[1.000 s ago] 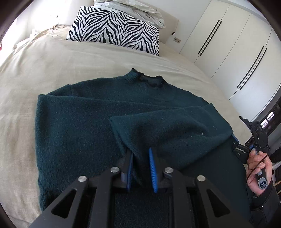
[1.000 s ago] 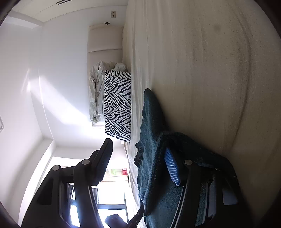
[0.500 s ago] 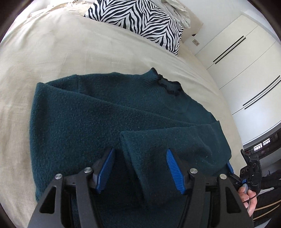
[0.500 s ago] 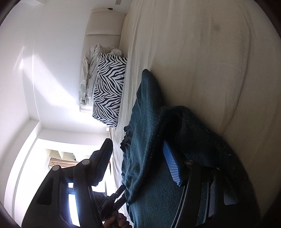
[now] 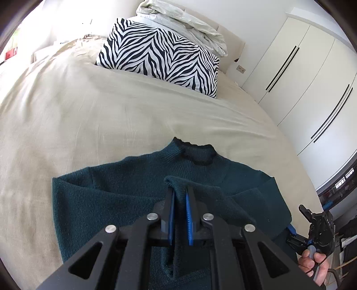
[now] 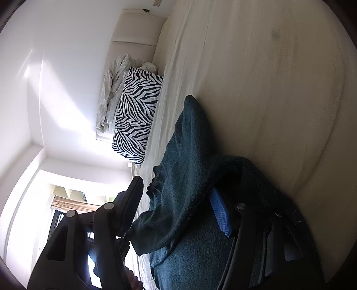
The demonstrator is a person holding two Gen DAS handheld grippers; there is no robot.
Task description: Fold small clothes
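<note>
A dark teal sweater (image 5: 107,200) lies flat on the beige bed (image 5: 100,116), collar toward the pillows. My left gripper (image 5: 179,189) is closing its jaws, and the blue pads pinch a raised fold of the sleeve (image 5: 176,179) that lies across the sweater's body. In the right wrist view the sweater (image 6: 189,138) runs along the bed's edge. My right gripper (image 6: 176,187) stands wide open there; the sweater's side edge drapes between its fingers and rests against one blue pad (image 6: 219,212). A person's hand (image 5: 312,265) holds that gripper at the sweater's right edge.
A zebra-striped pillow (image 5: 160,53) and crumpled white bedding (image 5: 183,20) sit at the head of the bed. White wardrobe doors (image 5: 301,78) stand along the right side. Bare beige sheet stretches between the sweater and the pillow.
My left gripper opened wide over the folded sleeve, then shut again on a pinch of it and rose, and its view tipped up toward the pillow. The right gripper stayed open, barely shifting.
</note>
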